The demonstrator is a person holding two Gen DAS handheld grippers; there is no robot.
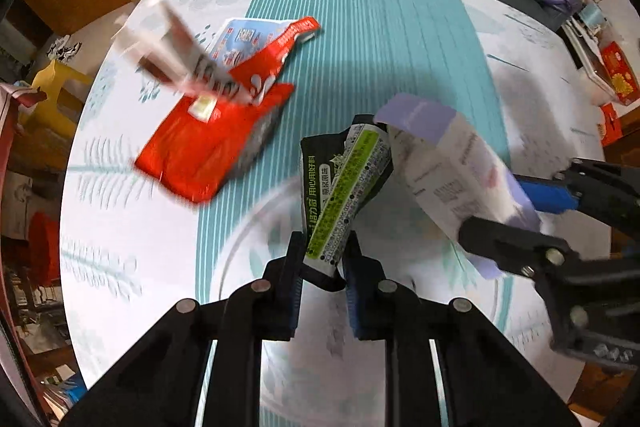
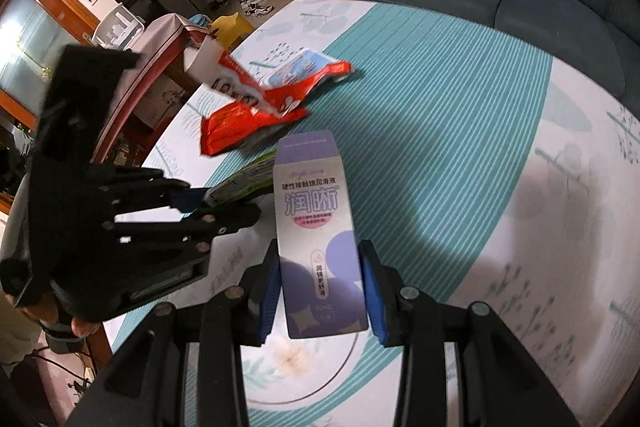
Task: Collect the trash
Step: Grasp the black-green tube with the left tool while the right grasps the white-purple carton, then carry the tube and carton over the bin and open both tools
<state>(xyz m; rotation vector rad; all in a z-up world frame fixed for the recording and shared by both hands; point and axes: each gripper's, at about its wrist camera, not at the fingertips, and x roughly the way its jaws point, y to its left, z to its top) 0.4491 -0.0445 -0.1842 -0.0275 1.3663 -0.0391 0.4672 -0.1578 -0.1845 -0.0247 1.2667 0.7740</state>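
Over the table, just nearer me than the red bag, I've got both grippers loaded. Left gripper is clamped on the green wrapper, pinched near its lower end so the rest sticks up and away from the fingers. Right gripper is squeezed on the purple box across its two narrow sides, low down, box upright with the printed face toward the camera, top flap pointing at the red bag. Wrapper and box are almost touching, both lifted off the cloth, can't tell how high.

Rest of the trash sits beyond the red bag: a white carton leaning over it and a blue-white packet tucked behind, all in one heap on the far-left side of the cloth. Left view is motion-blurred there, so contact between them is unclear.

I'd say I'm mid-carry, one item per hand to save trips. No bin in view, so drop point unknown. Heap not yet collected
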